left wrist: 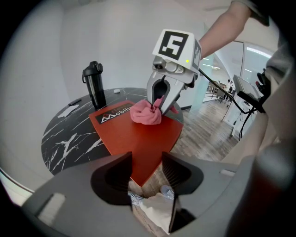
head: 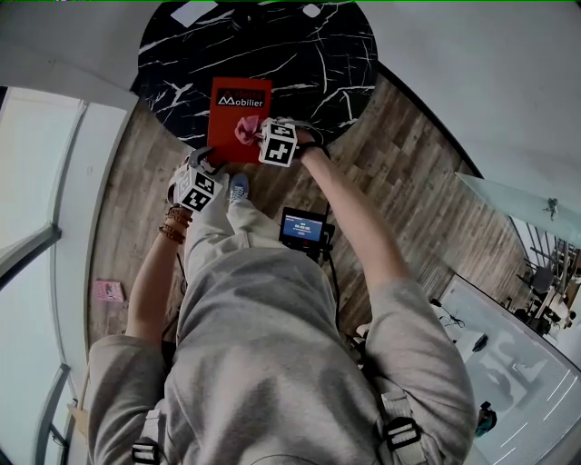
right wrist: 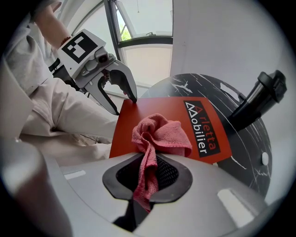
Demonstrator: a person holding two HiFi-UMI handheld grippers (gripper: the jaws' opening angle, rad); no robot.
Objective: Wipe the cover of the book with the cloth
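A red book with white lettering lies on the round black marble table, its near corner over the table's edge. My right gripper is shut on a pink cloth, whose bunched end rests on the cover. In the left gripper view it stands steeply over the cloth. My left gripper stands with jaws apart astride the book's near corner. In the right gripper view its fingertips touch the book's edges at that corner.
A black bottle stands upright on the table beyond the book. Two small white items lie at the table's far rim. A small screen sits over the wooden floor by the person's legs.
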